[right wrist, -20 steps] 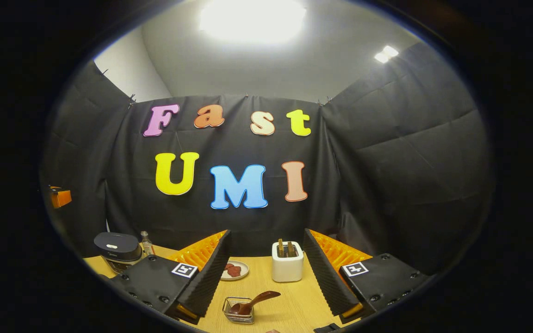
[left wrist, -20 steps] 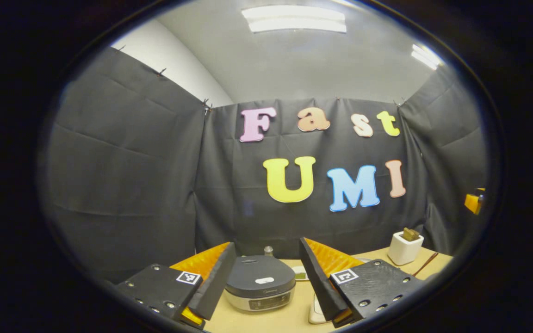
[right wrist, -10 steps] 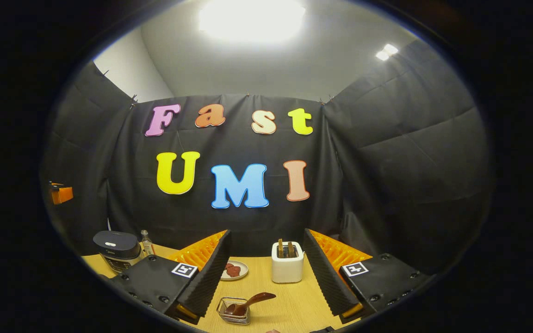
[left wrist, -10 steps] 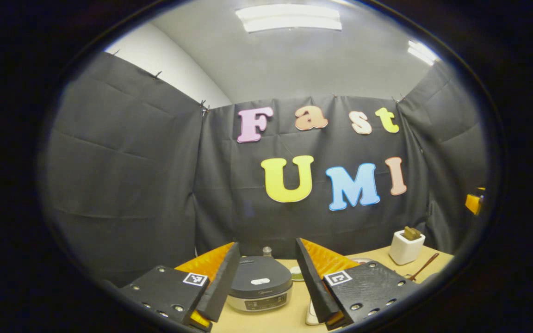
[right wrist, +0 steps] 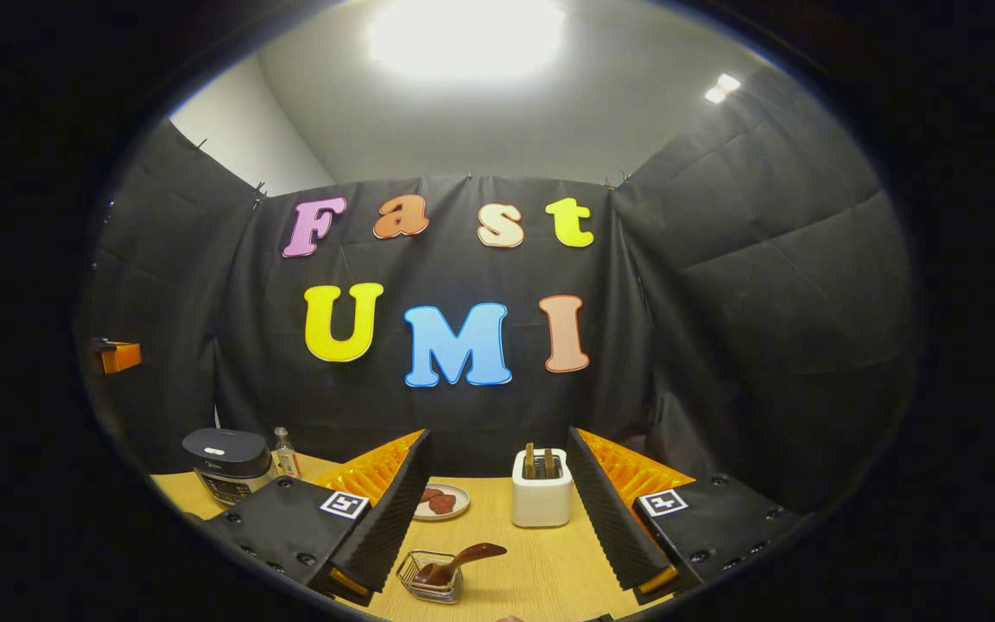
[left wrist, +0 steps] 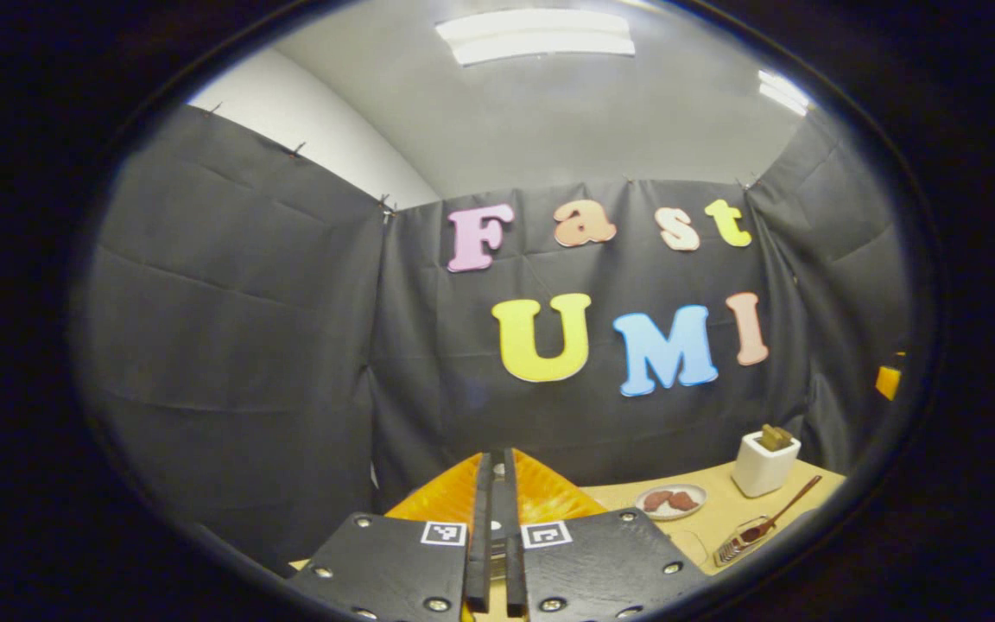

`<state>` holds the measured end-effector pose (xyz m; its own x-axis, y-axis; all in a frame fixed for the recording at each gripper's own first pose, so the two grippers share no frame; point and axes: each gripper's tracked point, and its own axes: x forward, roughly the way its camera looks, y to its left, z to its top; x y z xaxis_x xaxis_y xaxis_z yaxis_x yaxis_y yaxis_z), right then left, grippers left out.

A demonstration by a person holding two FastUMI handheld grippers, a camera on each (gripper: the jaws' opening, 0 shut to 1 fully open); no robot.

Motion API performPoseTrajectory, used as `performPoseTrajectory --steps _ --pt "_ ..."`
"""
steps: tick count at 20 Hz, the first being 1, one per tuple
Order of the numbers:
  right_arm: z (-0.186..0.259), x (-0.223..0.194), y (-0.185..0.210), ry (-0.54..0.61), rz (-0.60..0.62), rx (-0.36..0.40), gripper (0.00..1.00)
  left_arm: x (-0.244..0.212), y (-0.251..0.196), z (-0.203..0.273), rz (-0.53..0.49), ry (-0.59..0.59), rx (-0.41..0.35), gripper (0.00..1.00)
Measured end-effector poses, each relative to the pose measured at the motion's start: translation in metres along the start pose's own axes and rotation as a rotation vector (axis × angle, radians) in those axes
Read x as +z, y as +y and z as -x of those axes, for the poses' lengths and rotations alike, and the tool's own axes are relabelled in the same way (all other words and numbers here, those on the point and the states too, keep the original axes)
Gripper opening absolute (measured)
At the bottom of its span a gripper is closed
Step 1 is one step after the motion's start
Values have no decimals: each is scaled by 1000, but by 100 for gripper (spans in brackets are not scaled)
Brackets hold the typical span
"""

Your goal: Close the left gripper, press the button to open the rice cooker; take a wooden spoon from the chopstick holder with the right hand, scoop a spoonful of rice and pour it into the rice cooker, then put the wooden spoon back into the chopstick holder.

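Left gripper (left wrist: 497, 518) jaws pressed together, holding nothing; right gripper (right wrist: 497, 510) spread wide, empty. Dark-lidded round rice cooker (right wrist: 228, 465) lower left, lid down.

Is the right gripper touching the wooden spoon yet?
Apart. The right gripper view shows the right gripper open, with bare table between its fingers and the wooden spoon, which lies in the wire holder.

Light comes from ceiling panels (left wrist: 541, 34): sharp-edged in the left gripper view, blown to white glare (right wrist: 465, 30) at top centre of the right gripper view. The booth walls stay dim. Fisheye bending curves the edges, and detail softens toward the rim.
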<state>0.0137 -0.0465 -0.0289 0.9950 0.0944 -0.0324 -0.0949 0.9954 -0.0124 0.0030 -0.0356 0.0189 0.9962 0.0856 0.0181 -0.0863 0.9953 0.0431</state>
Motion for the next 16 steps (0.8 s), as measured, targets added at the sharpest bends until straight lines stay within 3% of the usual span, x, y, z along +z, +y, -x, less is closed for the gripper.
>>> performPoseTrajectory --steps 6,16 --pt "2 -9 10 20 3 -12 98 -21 1 -34 -1 25 -55 3" --pt "-16 -8 29 25 29 -127 98 -110 18 -122 53 168 -111 2"
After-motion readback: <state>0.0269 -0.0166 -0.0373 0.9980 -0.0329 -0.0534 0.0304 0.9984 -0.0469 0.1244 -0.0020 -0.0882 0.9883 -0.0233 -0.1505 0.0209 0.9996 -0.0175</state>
